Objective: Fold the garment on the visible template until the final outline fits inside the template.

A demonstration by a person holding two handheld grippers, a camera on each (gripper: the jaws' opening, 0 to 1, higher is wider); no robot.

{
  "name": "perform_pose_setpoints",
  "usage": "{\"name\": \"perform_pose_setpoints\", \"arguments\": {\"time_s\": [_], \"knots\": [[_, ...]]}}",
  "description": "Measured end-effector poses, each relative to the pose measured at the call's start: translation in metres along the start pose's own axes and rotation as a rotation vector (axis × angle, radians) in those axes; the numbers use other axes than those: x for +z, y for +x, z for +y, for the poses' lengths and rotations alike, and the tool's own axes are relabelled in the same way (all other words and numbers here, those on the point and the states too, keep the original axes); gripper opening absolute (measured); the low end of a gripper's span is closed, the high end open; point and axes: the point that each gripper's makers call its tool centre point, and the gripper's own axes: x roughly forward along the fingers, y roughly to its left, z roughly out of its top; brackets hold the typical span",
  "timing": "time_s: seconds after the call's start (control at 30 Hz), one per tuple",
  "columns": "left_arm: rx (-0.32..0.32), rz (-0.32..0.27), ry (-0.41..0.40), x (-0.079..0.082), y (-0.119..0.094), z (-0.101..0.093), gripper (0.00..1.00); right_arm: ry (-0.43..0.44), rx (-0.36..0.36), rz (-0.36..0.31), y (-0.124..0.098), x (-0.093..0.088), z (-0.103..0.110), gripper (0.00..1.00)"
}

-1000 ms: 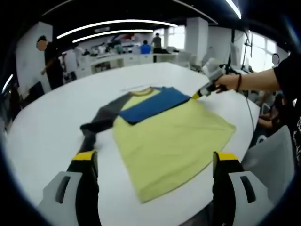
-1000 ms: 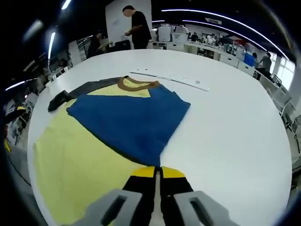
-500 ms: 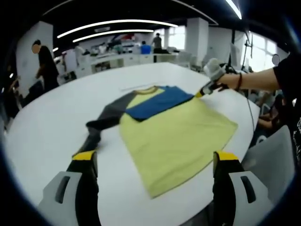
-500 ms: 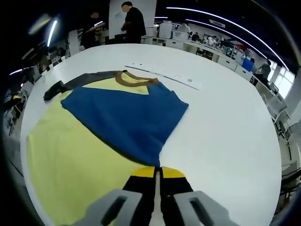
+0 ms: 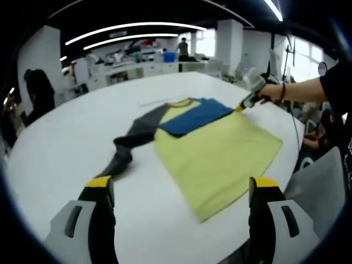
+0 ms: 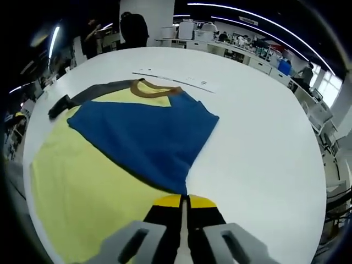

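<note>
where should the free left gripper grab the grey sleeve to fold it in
Take the grey sleeve at its cuff end, the tip nearest the open left hand-held gripper. It lies flat and stretched out from the shirt body across the bare white table, so come in low from the outer side and pinch the edge. The right hand-held gripper looks shut on the blue sleeve.

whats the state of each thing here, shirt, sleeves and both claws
shirt: flat on the table, partly folded
blue sleeve: folded across the yellow body
grey sleeve: spread out on the table, unfolded
left claw: open, holding nothing
right claw: shut on the blue sleeve tip
</note>
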Motion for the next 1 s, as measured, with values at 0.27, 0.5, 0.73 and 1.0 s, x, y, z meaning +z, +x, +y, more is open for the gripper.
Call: {"name": "perform_pose_setpoints", "arguments": {"time_s": [0.27, 0.5, 0.73, 1.0], "knots": [[-0.006, 0.006, -0.006, 0.000, 0.005, -0.001, 0.98, 0.010, -0.019, 0.021, -0.003, -0.007, -0.019, 0.00], [-0.002, 0.002, -0.005, 0.002, 0.004, 0.000, 0.97, 0.019, -0.039, 0.032, -0.005, -0.012, -0.032, 0.00], [0.012, -0.004, -0.009, 0.002, 0.000, 0.004, 0.97, 0.078, -0.035, 0.024, -0.005, -0.013, -0.037, 0.00], [0.024, -0.006, -0.012, 0.004, -0.004, 0.009, 0.97, 0.212, -0.041, -0.053, -0.018, -0.005, -0.029, 0.11]]}}
